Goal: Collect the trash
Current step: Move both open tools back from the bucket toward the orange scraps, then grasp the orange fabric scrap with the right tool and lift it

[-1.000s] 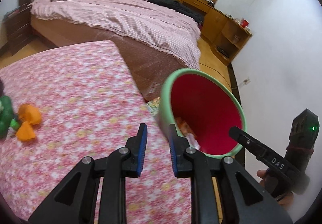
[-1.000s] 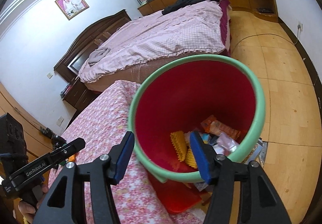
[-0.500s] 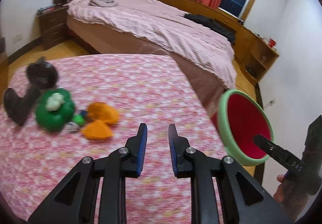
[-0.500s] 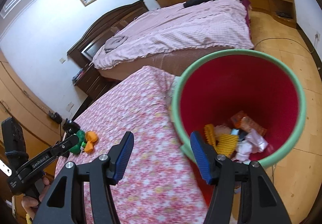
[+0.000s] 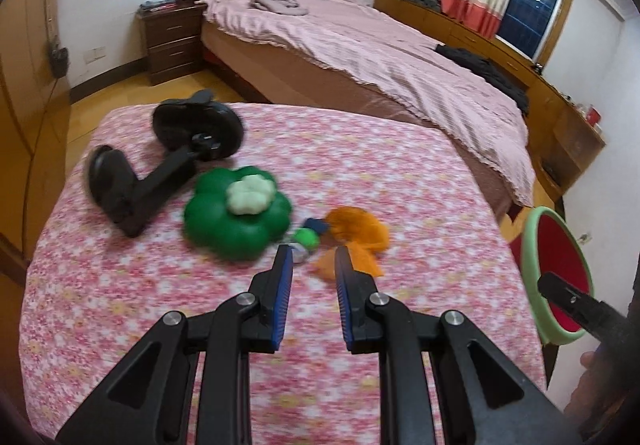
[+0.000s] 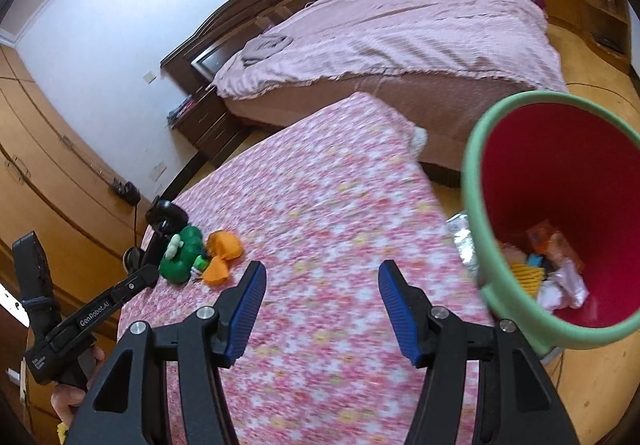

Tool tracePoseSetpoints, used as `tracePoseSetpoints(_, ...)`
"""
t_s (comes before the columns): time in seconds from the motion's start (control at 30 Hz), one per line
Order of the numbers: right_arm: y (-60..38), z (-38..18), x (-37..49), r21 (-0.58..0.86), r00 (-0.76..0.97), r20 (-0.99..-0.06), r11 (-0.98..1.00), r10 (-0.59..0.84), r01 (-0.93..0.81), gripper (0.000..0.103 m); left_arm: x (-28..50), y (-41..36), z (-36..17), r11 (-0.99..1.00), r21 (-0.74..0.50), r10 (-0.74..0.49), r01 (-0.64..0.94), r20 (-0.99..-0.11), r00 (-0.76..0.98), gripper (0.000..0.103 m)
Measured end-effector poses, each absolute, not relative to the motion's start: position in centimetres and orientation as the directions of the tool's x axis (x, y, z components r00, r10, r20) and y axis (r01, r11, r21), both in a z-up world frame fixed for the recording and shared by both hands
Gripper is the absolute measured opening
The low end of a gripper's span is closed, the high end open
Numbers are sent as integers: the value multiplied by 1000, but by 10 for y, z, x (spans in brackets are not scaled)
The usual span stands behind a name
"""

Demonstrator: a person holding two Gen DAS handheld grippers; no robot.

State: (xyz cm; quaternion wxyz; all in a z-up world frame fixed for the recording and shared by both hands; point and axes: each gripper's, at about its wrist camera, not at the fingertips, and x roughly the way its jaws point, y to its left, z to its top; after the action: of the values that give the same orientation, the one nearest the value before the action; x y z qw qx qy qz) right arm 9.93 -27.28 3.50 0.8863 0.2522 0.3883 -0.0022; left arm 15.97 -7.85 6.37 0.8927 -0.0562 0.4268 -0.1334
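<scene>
**Both grippers over the flowered table, bin off its right edge**

The left gripper (image 5: pixel 313 260) hangs above the pink flowered table (image 5: pixel 140 305) with its jaws set to a narrow gap and nothing between them. Just beyond its tips lie the orange scraps (image 5: pixel 356 237), touching a small green ball (image 5: pixel 306 236) and a small white bit I cannot identify. Left of these sits a green flower-shaped object (image 5: pixel 236 223) with a pale lump on top, and farther left a black stand-like device (image 5: pixel 160 173) near the table's far left corner. All of this clusters on the far left half; the near and right stretches of the tabletop are bare cloth.

The right gripper (image 6: pixel 322 277) stands about half open, empty, over that bare cloth. The red bin with a green rim (image 6: pixel 476 181) sits off the table's right edge, close beside it, with wrappers and crumpled paper at its bottom. Beyond the table's far edge a strip of wooden floor separates it from the bed (image 5: pixel 380 57).
</scene>
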Motion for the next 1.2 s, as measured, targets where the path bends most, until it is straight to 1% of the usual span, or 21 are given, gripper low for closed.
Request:
tracePoseSetpoints(0.27, -234, 30, 128, 435, 672, -706, 885, 221, 165, 62, 166, -47, 50, 967, -219, -254, 133, -759, 599, 20)
tracePoseSetpoints(0.47, -201, 20, 152, 398, 642, -732, 908, 228, 132, 62, 167, -27, 41, 968, -229, -241, 98, -764, 598, 20)
tracePoseSetpoints(0.63, -178, 9, 171, 378, 614, -752, 920, 239, 104, 62, 168, -14, 34, 967, -244, -242, 79, -767, 595, 20)
tracePoseSetpoints(0.97, -149, -12, 198, 385, 600, -754, 920, 267, 74, 61, 169, -4, 28, 959, -275, -263, 70, -766, 587, 20)
tracePoseSetpoints(1.0, -146, -14, 201, 379, 599, -756, 923, 265, 69, 60, 168, -3, 28, 958, -277, -264, 70, -765, 587, 20)
tracePoseSetpoints(1.07, -140, -17, 205, 359, 591, -764, 931, 258, 58, 52, 169, -4, 28, 958, -280, -267, 71, -765, 587, 20)
tracePoseSetpoints(1.1, -138, -18, 207, 352, 588, -767, 935, 256, 53, 50, 170, -5, 27, 957, -281, -269, 72, -764, 586, 20)
tracePoseSetpoints(1.17, -132, -20, 210, 334, 585, -771, 942, 251, 37, 37, 171, -7, 27, 956, -284, -274, 78, -765, 583, 20)
tracePoseSetpoints(1.2, -131, -21, 210, 329, 589, -768, 944, 250, 28, 32, 173, -8, 27, 955, -286, -278, 81, -765, 581, 20)
